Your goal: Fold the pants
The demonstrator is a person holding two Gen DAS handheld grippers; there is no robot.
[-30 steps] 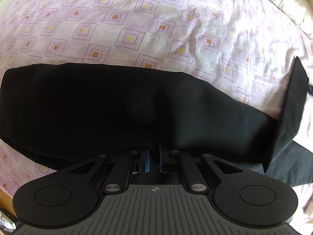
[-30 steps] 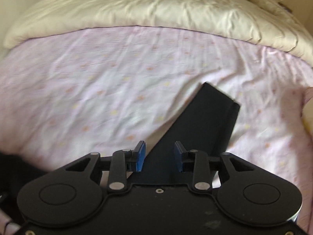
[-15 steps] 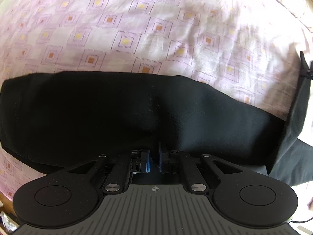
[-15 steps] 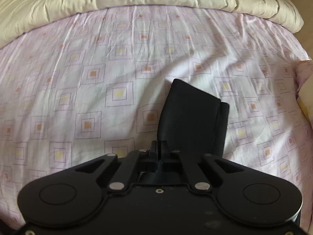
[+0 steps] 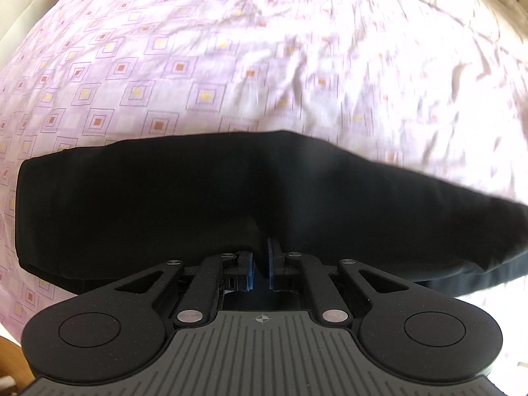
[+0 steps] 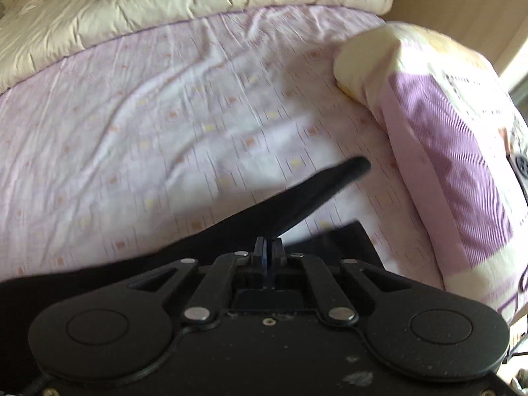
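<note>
Black pants (image 5: 204, 204) stretch across a pink patterned bed sheet (image 5: 231, 66), folded lengthwise into one long band. My left gripper (image 5: 260, 264) is shut on the near edge of the pants about midway along, the cloth bunching between its blue pads. In the right wrist view my right gripper (image 6: 267, 247) is shut on the leg end of the pants (image 6: 297, 204). That end rises off the sheet in a narrow tongue toward the upper right. More black cloth runs off to the lower left.
A cream duvet (image 6: 165, 3) is piled along the far side of the bed. A purple and cream pillow (image 6: 445, 138) lies at the right, close to the raised leg end. A wooden wall (image 6: 462, 6) stands behind it. The bed's edge shows at the left (image 5: 19, 33).
My right gripper closed on the leg end and carried it sideways across the bed, the pillow coming into view. The left gripper kept its hold and rose slightly; the right gripper left its view.
</note>
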